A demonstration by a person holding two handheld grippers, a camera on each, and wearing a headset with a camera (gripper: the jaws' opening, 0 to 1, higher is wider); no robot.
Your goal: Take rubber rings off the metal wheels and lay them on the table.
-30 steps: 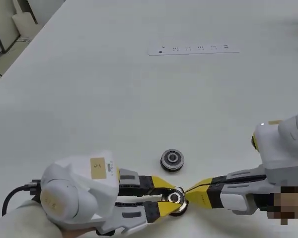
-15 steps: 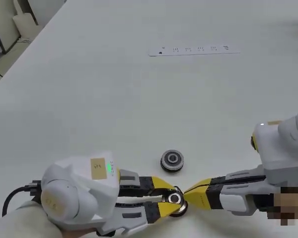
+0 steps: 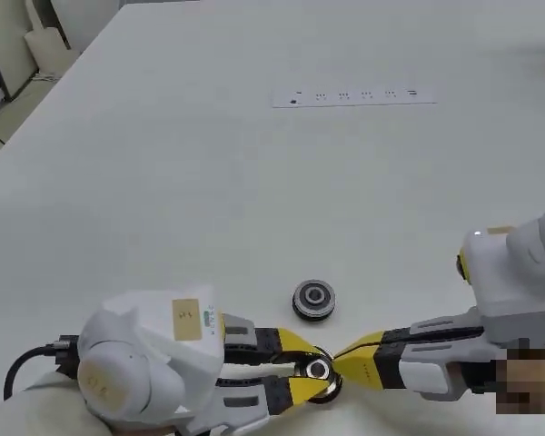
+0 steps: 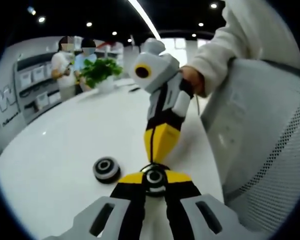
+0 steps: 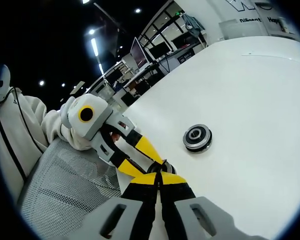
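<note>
Metal wheel (image 3: pixel 317 369) flat, hub upward, clamped in left gripper (image 3: pixel 322 369) fingers; right gripper (image 3: pixel 339 359) fingers together at its rim.

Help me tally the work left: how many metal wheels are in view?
2. One metal wheel is gripped in the left gripper's fingers, the right gripper's tips at its rim; the other wheel lies free on the table just beyond. None seems hidden.
</note>
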